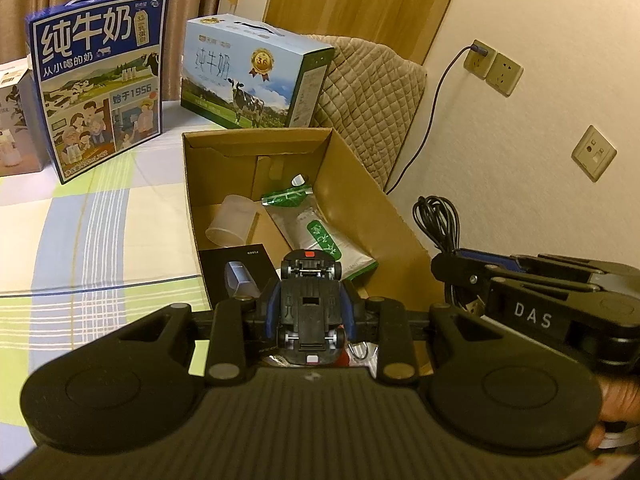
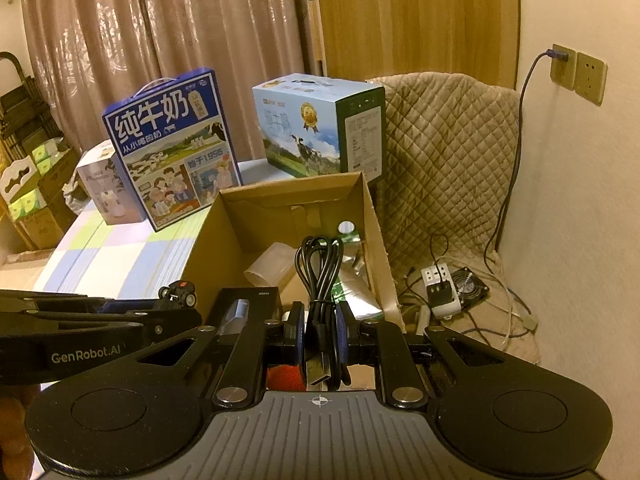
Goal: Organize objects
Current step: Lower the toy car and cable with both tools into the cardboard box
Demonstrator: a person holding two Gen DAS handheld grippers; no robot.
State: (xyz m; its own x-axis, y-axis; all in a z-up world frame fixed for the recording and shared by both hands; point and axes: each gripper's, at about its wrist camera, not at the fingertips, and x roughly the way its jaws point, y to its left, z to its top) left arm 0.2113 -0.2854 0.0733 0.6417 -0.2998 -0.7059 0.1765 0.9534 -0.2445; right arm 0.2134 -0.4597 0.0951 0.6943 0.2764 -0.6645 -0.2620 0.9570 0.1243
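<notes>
My left gripper is shut on a black toy car, held belly up over the near end of an open cardboard box. The car's front wheels also show in the right wrist view. My right gripper is shut on a coiled black USB cable, its plug pointing back at the camera. That cable hangs by the box's right wall in the left wrist view. Inside the box lie a clear plastic cup, a green-and-white pouch and a black flat package.
Two milk cartons stand behind the box on the checked bedsheet: a dark blue one and a light blue one. A quilted cushion leans on the wall. A power strip and small fan lie on the floor at right.
</notes>
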